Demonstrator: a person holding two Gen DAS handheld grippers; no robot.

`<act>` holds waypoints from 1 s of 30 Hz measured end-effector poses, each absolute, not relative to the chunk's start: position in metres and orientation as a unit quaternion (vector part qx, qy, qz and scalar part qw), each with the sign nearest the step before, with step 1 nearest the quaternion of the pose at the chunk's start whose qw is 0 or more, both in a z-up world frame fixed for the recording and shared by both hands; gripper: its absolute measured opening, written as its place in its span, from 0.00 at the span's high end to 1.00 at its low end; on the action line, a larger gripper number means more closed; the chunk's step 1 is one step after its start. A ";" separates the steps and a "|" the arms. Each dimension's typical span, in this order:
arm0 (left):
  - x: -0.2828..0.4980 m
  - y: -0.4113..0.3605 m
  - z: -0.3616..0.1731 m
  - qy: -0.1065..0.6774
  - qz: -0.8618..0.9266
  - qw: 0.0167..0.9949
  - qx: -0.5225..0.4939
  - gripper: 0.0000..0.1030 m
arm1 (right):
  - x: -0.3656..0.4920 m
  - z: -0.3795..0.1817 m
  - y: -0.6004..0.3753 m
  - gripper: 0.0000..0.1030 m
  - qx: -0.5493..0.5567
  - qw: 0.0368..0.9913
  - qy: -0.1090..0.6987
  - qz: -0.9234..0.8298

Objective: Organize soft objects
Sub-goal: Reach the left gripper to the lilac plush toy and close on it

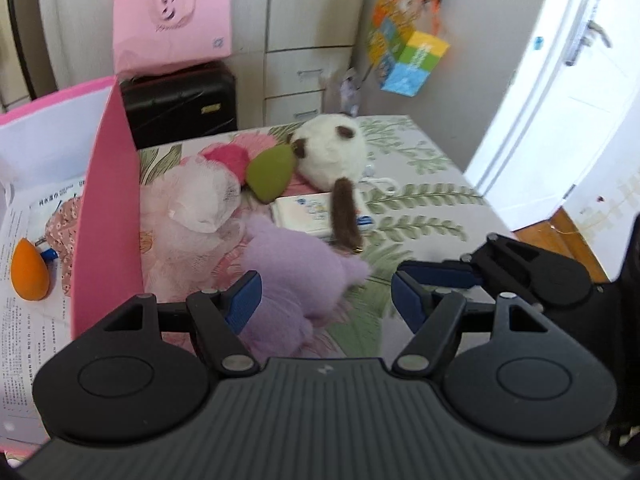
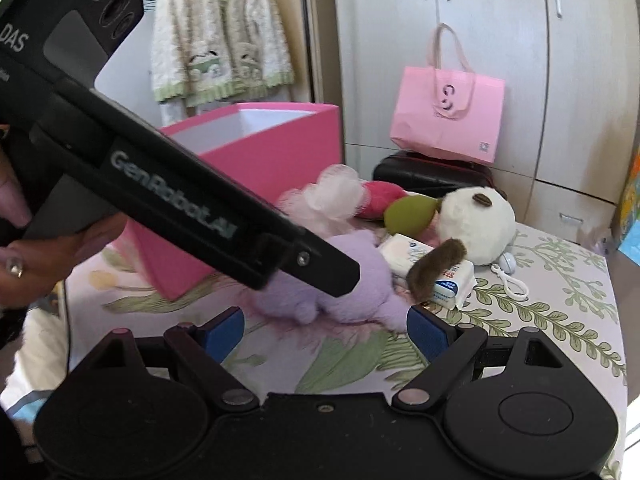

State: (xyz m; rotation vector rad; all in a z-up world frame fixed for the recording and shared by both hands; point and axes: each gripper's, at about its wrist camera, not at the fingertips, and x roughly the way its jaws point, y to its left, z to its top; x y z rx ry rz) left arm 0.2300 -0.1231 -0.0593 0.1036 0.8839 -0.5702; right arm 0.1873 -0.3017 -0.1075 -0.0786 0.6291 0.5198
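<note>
A purple plush toy [image 1: 292,276] lies on the floral tablecloth, just in front of my open left gripper [image 1: 326,296]. Behind it lie a pale pink mesh bath pouf [image 1: 192,208], a magenta soft piece [image 1: 230,158], a green teardrop sponge [image 1: 270,174] and a white plush with brown ears [image 1: 332,156]. A pink box [image 1: 108,208] stands at the left and holds an orange sponge [image 1: 30,270] and floral cloth. My right gripper [image 2: 326,334] is open, close to the purple plush [image 2: 360,280]. The left gripper's black body [image 2: 180,200] crosses the right wrist view.
A pack of wipes [image 1: 308,212] lies under the white plush's brown tail. A white cord [image 2: 510,280] lies by the plush. A black suitcase [image 1: 180,104] with a pink bag [image 1: 172,24] stands behind the table. The table's right edge [image 1: 480,196] drops off to the floor.
</note>
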 end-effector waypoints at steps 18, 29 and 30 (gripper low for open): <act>0.248 -0.119 -0.076 0.471 -0.286 0.834 -0.014 0.31 | 0.205 -0.123 -0.289 0.11 -0.009 0.902 0.334 0.273; 0.233 -0.122 -0.070 0.426 -0.278 0.861 -0.014 0.32 | 0.203 -0.122 -0.282 0.07 0.014 0.918 0.319 0.237; 0.236 -0.123 -0.072 0.418 -0.264 0.869 -0.007 0.33 | 0.203 -0.124 -0.278 0.07 0.012 0.922 0.317 0.224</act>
